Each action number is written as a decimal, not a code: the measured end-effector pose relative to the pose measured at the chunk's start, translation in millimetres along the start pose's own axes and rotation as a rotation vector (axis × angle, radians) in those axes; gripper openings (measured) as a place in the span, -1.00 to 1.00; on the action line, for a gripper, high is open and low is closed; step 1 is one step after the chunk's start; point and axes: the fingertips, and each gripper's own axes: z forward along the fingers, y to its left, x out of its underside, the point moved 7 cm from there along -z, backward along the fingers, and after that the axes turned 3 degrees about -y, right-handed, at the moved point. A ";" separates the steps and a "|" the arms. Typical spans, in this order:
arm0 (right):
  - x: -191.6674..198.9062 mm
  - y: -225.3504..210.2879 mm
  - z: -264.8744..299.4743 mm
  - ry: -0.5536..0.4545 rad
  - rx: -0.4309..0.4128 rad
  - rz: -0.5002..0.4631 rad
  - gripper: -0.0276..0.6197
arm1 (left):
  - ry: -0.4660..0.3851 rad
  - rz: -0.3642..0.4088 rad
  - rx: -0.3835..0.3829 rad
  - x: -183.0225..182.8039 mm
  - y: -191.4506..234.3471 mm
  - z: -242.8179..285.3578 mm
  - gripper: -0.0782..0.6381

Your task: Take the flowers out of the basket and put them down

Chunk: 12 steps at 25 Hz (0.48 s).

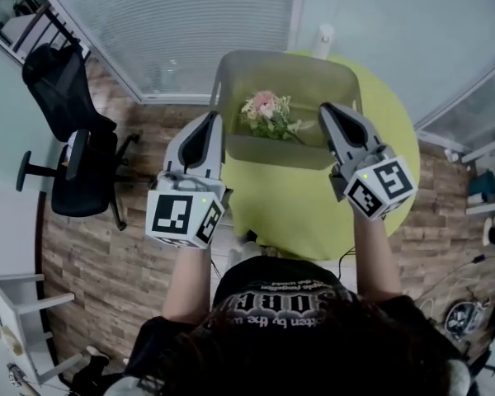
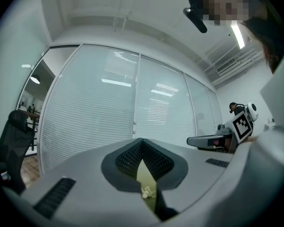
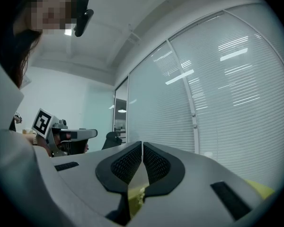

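Observation:
A grey plastic basket [image 1: 231, 77] stands on the far side of a round yellow-green table [image 1: 297, 213]. A small bunch of pink and white flowers [image 1: 268, 112] lies inside it. My left gripper [image 1: 213, 118] points at the basket's left wall, jaws together with nothing in them. My right gripper [image 1: 326, 107] reaches over the basket's right front corner, also shut and empty. In the left gripper view the pads [image 2: 154, 157] meet at the tip, and a sliver of table and a white bloom [image 2: 147, 191] show below. The right gripper view shows its pads [image 3: 154, 162] closed too.
A black office chair [image 1: 74, 139] stands on the wood floor left of the table. Glass walls with blinds [image 1: 173, 23] run close behind the basket. A white bottle [image 1: 323, 40] sits at the table's far edge. A white shelf unit [image 1: 16, 320] is at the lower left.

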 end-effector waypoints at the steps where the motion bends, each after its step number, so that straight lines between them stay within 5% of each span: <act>1: -0.4 -4.7 8.5 -0.002 0.008 0.004 -0.82 | 0.000 0.000 0.007 -0.1 6.7 8.0 -0.77; 12: 2.9 -43.7 90.5 0.040 0.039 -0.052 -0.82 | -0.004 -0.019 0.095 6.0 47.7 77.6 -0.77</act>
